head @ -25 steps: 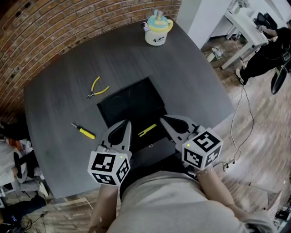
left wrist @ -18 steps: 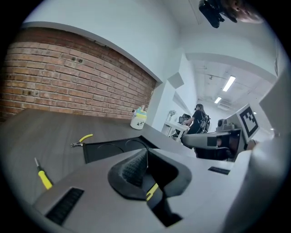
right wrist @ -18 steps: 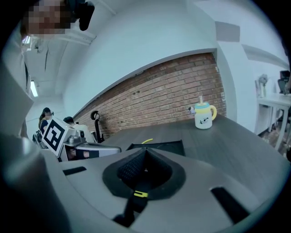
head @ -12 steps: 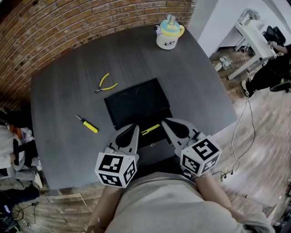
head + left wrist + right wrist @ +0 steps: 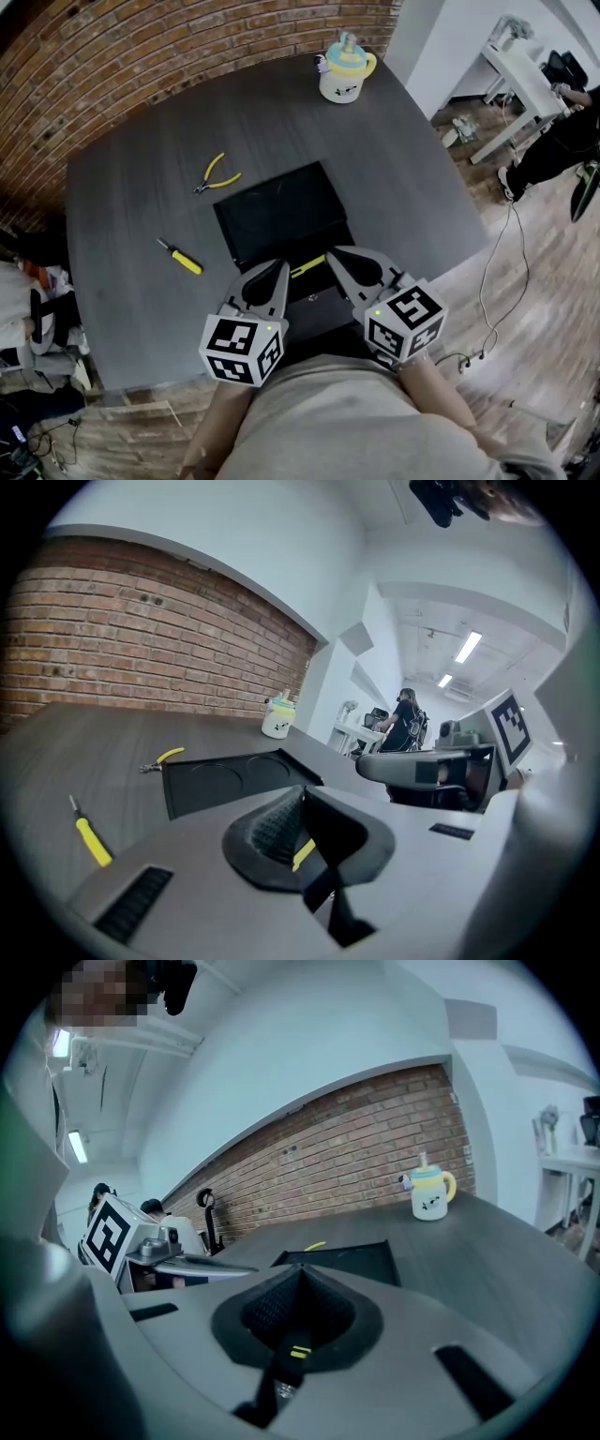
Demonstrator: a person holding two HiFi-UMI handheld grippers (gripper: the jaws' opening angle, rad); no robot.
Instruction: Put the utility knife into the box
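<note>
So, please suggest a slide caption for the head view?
The left gripper and right gripper flank a utility knife next to the black box.

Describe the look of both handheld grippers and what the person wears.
The left gripper and right gripper match: grey moulded shells tapering to two pointed fingers lined with black ribbed pads. Each carries a cube with black-and-white square markers and a small green light. The person wears a pale grey-beige top.

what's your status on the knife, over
Left claw and right claw shut, empty. Utility knife lies loose between them, at box near edge. Pliers, screwdriver off left, not in the way.
</note>
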